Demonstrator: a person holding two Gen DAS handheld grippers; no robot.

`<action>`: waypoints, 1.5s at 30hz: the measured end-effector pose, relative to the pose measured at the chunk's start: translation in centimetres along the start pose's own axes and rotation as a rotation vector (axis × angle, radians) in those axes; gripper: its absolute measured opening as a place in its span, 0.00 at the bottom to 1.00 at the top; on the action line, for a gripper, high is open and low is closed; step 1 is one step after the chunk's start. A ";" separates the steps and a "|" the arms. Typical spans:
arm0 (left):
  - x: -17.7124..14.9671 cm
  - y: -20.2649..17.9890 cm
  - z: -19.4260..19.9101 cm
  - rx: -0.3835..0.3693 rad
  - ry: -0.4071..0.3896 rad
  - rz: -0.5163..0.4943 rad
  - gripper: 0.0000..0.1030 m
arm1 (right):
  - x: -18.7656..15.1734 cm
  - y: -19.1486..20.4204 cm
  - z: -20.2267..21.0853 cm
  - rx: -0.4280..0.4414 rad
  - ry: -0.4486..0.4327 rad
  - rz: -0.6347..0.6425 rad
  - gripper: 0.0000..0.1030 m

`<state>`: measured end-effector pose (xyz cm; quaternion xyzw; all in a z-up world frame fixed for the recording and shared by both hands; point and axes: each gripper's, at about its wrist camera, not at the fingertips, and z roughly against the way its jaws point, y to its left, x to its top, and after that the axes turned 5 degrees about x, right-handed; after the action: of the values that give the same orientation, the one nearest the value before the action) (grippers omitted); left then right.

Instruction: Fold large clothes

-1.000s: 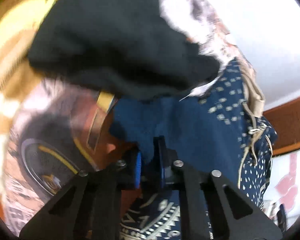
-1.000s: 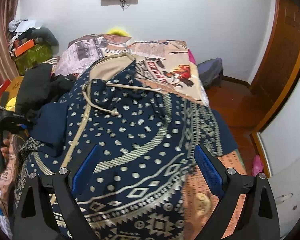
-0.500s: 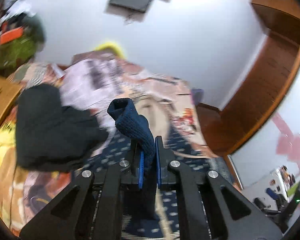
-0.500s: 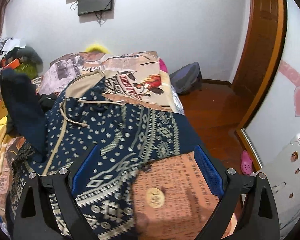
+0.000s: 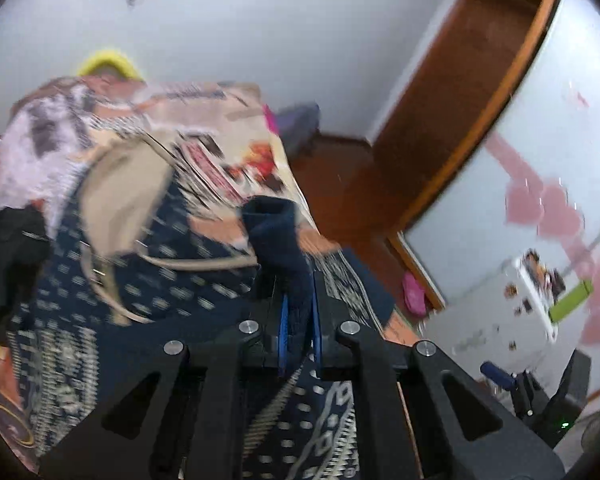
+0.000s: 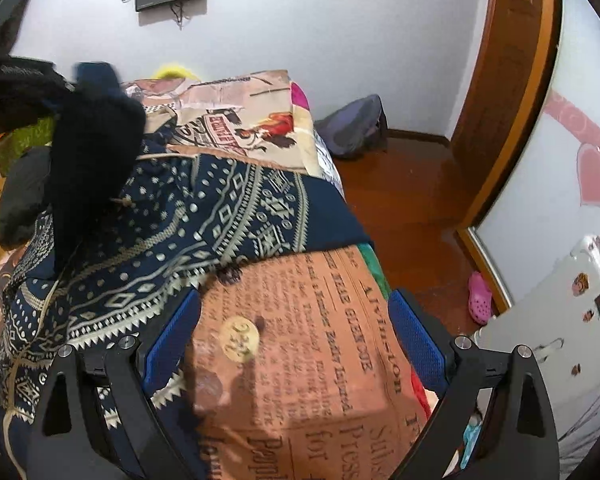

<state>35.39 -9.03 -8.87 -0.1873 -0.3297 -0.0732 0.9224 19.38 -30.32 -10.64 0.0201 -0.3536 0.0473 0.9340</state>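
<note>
Left wrist view: my left tool (image 5: 299, 320) is clenched on the navy cuff (image 5: 278, 236) of the patterned hoodie (image 5: 140, 280), lifted above the bed (image 5: 236, 128).

Right wrist view: my right tool (image 6: 294, 344) is released, over the newspaper-print bedsheet (image 6: 300, 340); the hoodie (image 6: 204, 216) lies spread just left.

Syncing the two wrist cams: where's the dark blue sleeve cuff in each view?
Left wrist: the sleeve cuff sits at centre frame, sticking up out of the shut left gripper.
Right wrist: the sleeve cuff is at upper left, lifted above the patterned hoodie; the right gripper is open and empty.
Shared landmark: the pink shoe on the floor.
</note>
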 end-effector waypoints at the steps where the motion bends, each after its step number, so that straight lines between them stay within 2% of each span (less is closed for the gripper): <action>1: -0.4 -0.6 -0.7 -0.003 0.017 -0.011 0.08 | -0.2 -0.4 -0.1 0.003 0.007 -0.011 0.91; 5: -3.0 -3.4 -3.9 0.002 0.117 -0.089 0.08 | -0.9 -1.6 -0.4 0.007 0.030 -0.046 0.91; 11: -6.2 -5.3 -4.7 -0.024 0.207 -0.154 0.09 | -0.9 -2.9 -0.7 0.033 0.037 -0.092 0.91; 14: -6.9 -6.1 -3.7 -0.007 0.209 -0.199 0.22 | -0.5 -3.4 -0.6 0.035 0.016 -0.127 0.91; 16: -6.9 -5.8 -2.3 0.000 0.170 -0.206 0.44 | 0.1 -3.8 -0.7 0.043 0.008 -0.145 0.91; 17: -6.8 -5.5 -1.6 0.009 0.148 -0.204 0.48 | 0.4 -3.9 -0.8 0.052 0.006 -0.152 0.91; 18: -6.7 -4.9 -0.7 0.024 0.118 -0.196 0.51 | 0.7 -4.0 -0.9 0.059 0.004 -0.158 0.91; 21: -6.3 -2.3 0.6 0.099 0.070 -0.179 0.52 | 1.7 -4.4 -1.4 0.092 0.000 -0.178 0.91; 24: -6.1 1.2 1.6 0.224 0.038 -0.145 0.52 | 2.8 -4.7 -2.2 0.116 -0.001 -0.180 0.91; 31: -7.1 9.0 2.3 0.409 0.026 -0.022 0.52 | 4.4 -5.6 -5.8 0.173 0.043 -0.207 0.91; 36: -8.9 12.9 0.8 0.425 0.085 0.054 0.52 | 3.8 -8.1 -10.6 0.247 0.148 -0.364 0.89; 39: -10.2 14.0 -0.7 0.412 0.129 0.085 0.52 | 3.0 -9.7 -13.2 0.295 0.207 -0.475 0.81; 41: -10.9 14.9 -2.2 0.371 0.177 0.113 0.52 | 2.4 -10.7 -14.9 0.342 0.247 -0.548 0.75; 43: -11.5 15.5 -3.2 0.352 0.205 0.141 0.52 | 2.0 -11.3 -16.0 0.369 0.265 -0.588 0.72; 45: -11.7 15.6 -3.6 0.355 0.189 0.143 0.52 | 2.0 -11.7 -16.8 0.377 0.262 -0.602 0.71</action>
<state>32.49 4.05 -23.57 -0.0370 -0.2352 0.0343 0.9706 33.09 -40.63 -21.97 0.2885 -0.1943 -0.1626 0.9233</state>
